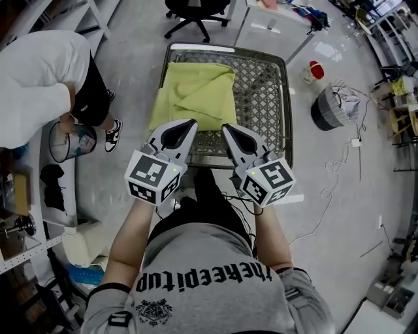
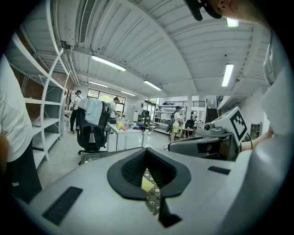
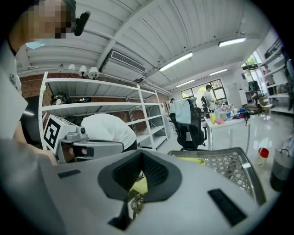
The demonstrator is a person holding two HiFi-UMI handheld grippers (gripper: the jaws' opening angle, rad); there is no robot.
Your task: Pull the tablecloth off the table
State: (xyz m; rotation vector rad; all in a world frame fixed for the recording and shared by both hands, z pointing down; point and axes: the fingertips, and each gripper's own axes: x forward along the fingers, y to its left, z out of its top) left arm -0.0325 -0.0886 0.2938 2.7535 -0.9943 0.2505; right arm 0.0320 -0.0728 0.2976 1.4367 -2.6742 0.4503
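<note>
A yellow-green tablecloth (image 1: 192, 94) lies folded over the left half of a metal mesh table (image 1: 261, 98) and hangs a little over its left edge. My left gripper (image 1: 190, 123) and right gripper (image 1: 226, 128) hover side by side above the table's near edge, both shut with nothing between the jaws. The left tip is over the cloth's near edge and the right tip is over bare mesh. In the left gripper view, a sliver of cloth (image 2: 146, 185) shows under the shut left gripper (image 2: 147, 153). The right gripper view shows the cloth (image 3: 197, 160) beyond the right gripper (image 3: 140, 158).
A person in a white shirt (image 1: 39, 85) bends over at the left beside shelving. A black office chair (image 1: 192, 13) stands beyond the table. A dark bin (image 1: 333, 107), a red-capped bottle (image 1: 315, 70) and a floor cable (image 1: 339, 166) lie to the right.
</note>
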